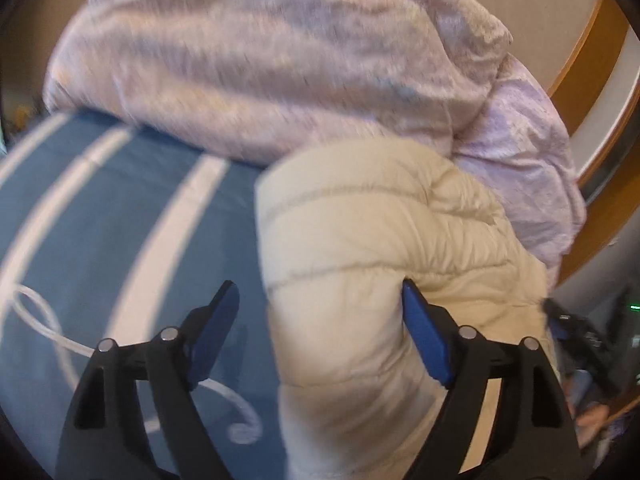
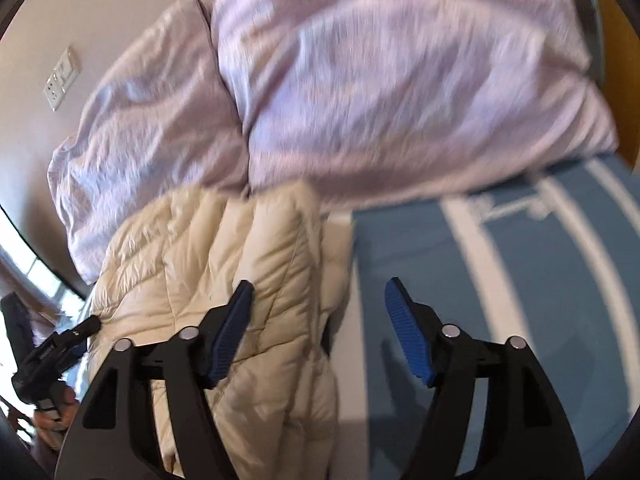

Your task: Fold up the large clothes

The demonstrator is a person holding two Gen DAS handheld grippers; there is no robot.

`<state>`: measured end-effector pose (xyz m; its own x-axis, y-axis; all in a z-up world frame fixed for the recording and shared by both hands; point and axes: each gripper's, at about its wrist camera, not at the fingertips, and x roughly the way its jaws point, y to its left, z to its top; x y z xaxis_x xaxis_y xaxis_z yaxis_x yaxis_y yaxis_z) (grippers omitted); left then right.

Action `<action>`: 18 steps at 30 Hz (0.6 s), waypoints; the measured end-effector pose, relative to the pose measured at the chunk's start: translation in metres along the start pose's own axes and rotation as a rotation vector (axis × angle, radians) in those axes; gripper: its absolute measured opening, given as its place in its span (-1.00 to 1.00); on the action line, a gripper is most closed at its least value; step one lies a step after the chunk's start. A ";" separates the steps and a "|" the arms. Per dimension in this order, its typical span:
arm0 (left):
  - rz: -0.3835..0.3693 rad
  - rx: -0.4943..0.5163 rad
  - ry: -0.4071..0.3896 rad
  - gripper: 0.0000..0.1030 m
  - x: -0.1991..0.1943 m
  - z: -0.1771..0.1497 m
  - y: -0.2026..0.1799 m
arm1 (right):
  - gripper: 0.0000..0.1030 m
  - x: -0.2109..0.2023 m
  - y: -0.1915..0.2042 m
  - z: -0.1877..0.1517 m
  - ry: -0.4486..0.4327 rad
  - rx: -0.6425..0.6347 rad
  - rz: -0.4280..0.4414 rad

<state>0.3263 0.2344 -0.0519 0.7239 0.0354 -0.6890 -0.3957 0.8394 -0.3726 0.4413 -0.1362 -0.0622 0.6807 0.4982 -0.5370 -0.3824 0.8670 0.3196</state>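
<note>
Left wrist view, left claw (image 1: 320, 300) spread wide, released, above cream puffer jacket (image 1: 380, 220), right claw (image 2: 318, 296) likewise released, lilac duvet (image 2: 380, 80) bunched behind, blue striped bedsheet (image 2: 520, 280) beneath.

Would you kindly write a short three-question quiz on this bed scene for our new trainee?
1. True or false: the left gripper is clamped on the cream puffer jacket.
2. What lies heaped behind the jacket? A) a lilac duvet B) a green towel C) a black coat
3. Fill in: the bedsheet is blue with ____ stripes.

Key:
1. False; its jaws stand open, with the jacket's folded edge between them but not pinched. The right gripper is open too.
2. A, the lilac duvet.
3. White.
</note>
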 end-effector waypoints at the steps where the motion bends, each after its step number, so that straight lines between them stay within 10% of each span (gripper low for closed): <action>1: 0.029 0.015 -0.022 0.58 -0.005 0.002 -0.002 | 0.19 -0.003 0.009 0.001 -0.007 -0.030 0.005; 9: 0.186 0.223 -0.132 0.59 -0.018 0.000 -0.054 | 0.00 0.012 0.088 -0.004 -0.071 -0.267 -0.001; 18: 0.304 0.393 -0.156 0.72 0.032 -0.013 -0.083 | -0.01 0.067 0.066 -0.027 0.046 -0.263 -0.085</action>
<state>0.3751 0.1587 -0.0514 0.6969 0.3641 -0.6179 -0.3804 0.9180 0.1120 0.4445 -0.0448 -0.0984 0.6904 0.4183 -0.5903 -0.4784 0.8760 0.0613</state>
